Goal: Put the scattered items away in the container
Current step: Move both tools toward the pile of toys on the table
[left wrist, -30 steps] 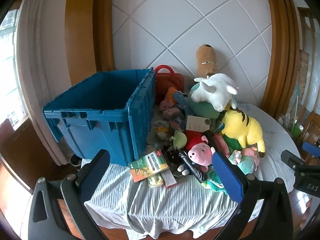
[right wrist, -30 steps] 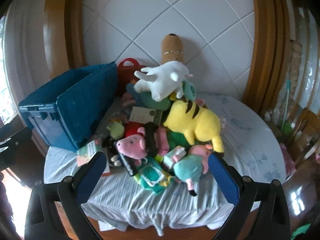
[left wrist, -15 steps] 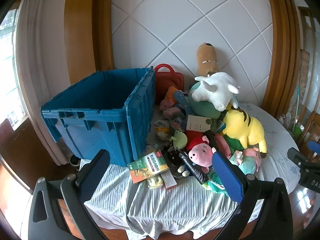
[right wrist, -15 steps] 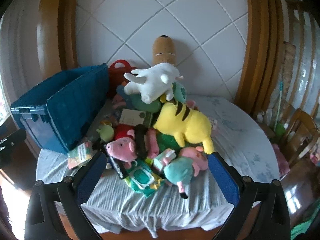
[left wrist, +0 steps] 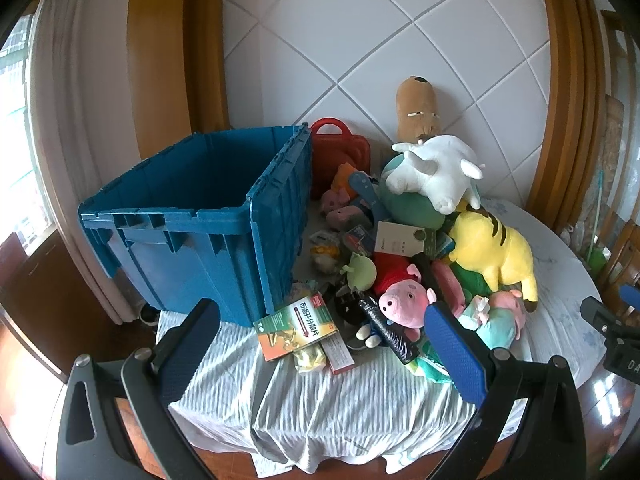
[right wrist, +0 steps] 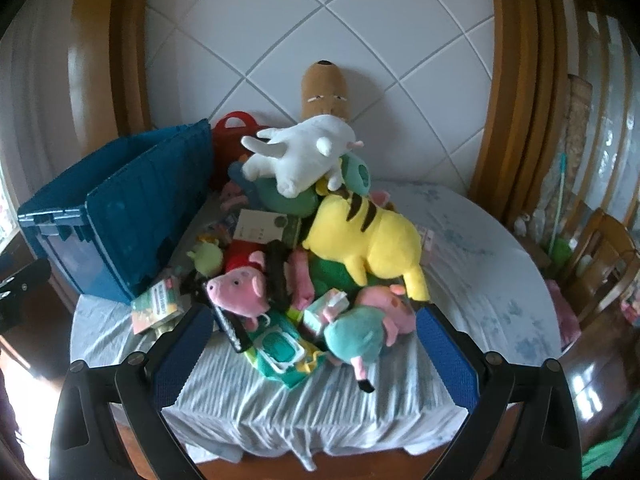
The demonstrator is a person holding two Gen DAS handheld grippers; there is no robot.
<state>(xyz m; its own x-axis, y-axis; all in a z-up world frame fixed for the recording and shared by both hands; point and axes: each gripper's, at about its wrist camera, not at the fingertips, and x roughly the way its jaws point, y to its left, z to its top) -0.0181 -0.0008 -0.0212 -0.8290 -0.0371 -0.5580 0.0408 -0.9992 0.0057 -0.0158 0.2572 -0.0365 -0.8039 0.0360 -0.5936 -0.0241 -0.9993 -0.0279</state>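
Tongs first: I hold my left tongs (left wrist: 320,344) with the blue pads spread wide apart and nothing between them, hovering at the near edge of the worktop (left wrist: 360,396), which is covered by a pale striped cloth. My right tongs (right wrist: 312,344) are likewise spread apart and empty, off the near edge of the same worktop. Just beyond the left tongs lies a green and orange medicine box (left wrist: 298,326), flat on the cloth, with a smaller red box (left wrist: 338,354) touching its near right corner. To the right of these a pink pig plush (left wrist: 402,306) faces left, with a black stick-like item (left wrist: 386,330) lying across the front of it. Between the right tongs' pads, further off, I see a green wet-wipes pack (right wrist: 280,346) and a teal and pink plush (right wrist: 358,340) at the near side of the heap. Behind them a yellow striped plush (right wrist: 364,240) lies on the pile, and a white plush (right wrist: 304,158) sits on top of a green round plush (left wrist: 412,206). A brown plush (left wrist: 416,108) leans upright against the tiled wall at the far side. The blue crate (left wrist: 192,220) stands open on the left of the worktop, just beside the heap; I cannot see its floor. A red case (left wrist: 340,152) stands behind its far right corner
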